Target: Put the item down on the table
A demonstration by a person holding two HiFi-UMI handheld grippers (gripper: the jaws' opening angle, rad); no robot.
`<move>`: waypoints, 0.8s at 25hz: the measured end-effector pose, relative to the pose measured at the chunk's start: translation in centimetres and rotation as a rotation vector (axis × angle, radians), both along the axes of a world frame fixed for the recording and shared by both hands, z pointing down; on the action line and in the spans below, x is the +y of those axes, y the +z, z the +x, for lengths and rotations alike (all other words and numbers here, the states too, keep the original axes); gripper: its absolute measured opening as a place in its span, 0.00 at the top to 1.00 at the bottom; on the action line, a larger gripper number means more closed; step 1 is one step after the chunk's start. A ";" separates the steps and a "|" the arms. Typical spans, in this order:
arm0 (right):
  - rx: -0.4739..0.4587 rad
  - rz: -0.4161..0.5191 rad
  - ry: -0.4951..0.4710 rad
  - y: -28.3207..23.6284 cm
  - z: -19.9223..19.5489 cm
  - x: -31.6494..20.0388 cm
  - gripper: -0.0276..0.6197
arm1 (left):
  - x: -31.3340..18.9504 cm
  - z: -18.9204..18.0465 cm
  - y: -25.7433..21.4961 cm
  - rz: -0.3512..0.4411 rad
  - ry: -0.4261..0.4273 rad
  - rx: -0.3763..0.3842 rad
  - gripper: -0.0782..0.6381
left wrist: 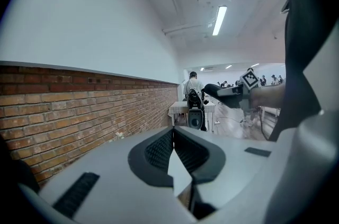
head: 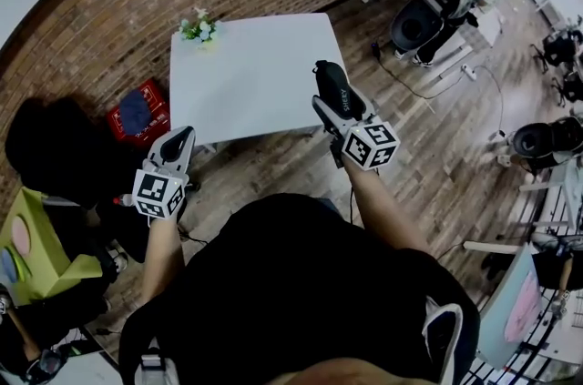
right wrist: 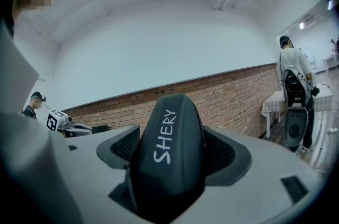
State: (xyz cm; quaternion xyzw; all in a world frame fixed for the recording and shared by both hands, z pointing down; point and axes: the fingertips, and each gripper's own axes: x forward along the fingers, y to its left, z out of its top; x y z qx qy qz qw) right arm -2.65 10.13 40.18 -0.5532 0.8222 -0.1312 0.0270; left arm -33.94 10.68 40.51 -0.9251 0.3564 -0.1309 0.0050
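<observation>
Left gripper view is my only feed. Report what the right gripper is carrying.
Observer: The right gripper is shut on a black case with SHERY handwritten on it in white.
Operator: Give me its position against the table.
Observer: In the head view the case shows over the near right corner of the white table, held up and not yet set down.
Operator: Tell me what stands on that table.
Observer: A small bunch of flowers sits at its far left corner.
</observation>
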 end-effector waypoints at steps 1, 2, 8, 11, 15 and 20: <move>0.000 -0.003 -0.001 0.1 -0.2 -0.1 0.36 | -0.1 -0.1 0.0 -0.002 0.001 -0.001 0.88; 0.000 -0.005 -0.001 0.1 -0.3 -0.2 0.36 | -0.2 -0.2 0.0 -0.002 0.002 -0.002 0.88; 0.001 -0.013 0.010 0.4 -0.7 0.2 0.36 | -0.2 -0.4 0.2 -0.009 0.022 -0.001 0.88; 0.004 -0.022 0.013 0.5 -1.1 0.0 0.36 | -0.7 -0.8 0.4 -0.018 0.026 0.003 0.88; 0.004 -0.032 0.016 0.6 -1.2 -0.4 0.36 | -1.0 -0.9 0.8 -0.035 0.033 0.007 0.88; 0.009 -0.040 0.007 0.4 -1.3 -0.4 0.36 | -1.0 -1.0 0.5 -0.037 0.030 0.013 0.88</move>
